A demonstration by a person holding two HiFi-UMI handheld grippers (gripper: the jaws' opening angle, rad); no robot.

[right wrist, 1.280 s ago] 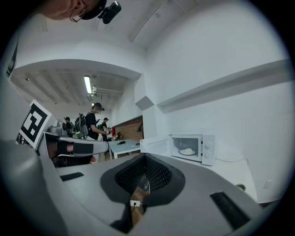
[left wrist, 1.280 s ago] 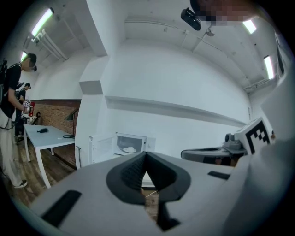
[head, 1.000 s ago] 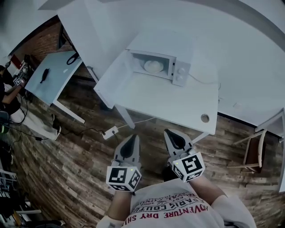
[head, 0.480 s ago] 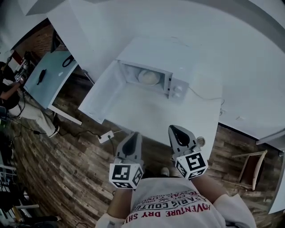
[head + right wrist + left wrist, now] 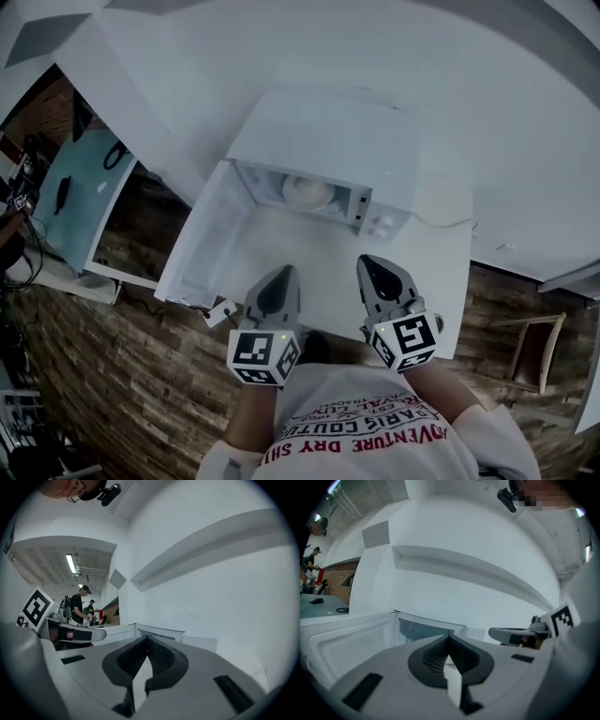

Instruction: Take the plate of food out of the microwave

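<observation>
A: Head view first. What's in it?
B: Microwave (image 5: 323, 136) is sitting on the white surface (image 5: 309, 255), with its door (image 5: 202, 246) hanging wide open to the left. Plate of food (image 5: 307, 193) is resting inside the cavity, untouched. Left gripper (image 5: 283, 271) and right gripper (image 5: 365, 261) are hovering side by side over the surface's near edge, both well apart from the plate.

A: Left gripper view?
B: Jaws are pressing together with nothing between them. It's pointing at the open cavity, and the door is lying off to its left.

A: Right gripper view?
B: Same here: jaws are meeting tip to tip and holding nothing. It's looking over the microwave toward the wall, and the plate isn't showing.

A: Step?
B: I'm reading it as the reach toward the cavity, with the grasp not begun. The next move is calling for a gripper opening up, going in low and level through the doorway, and closing on the plate's rim without tipping the food.
</observation>
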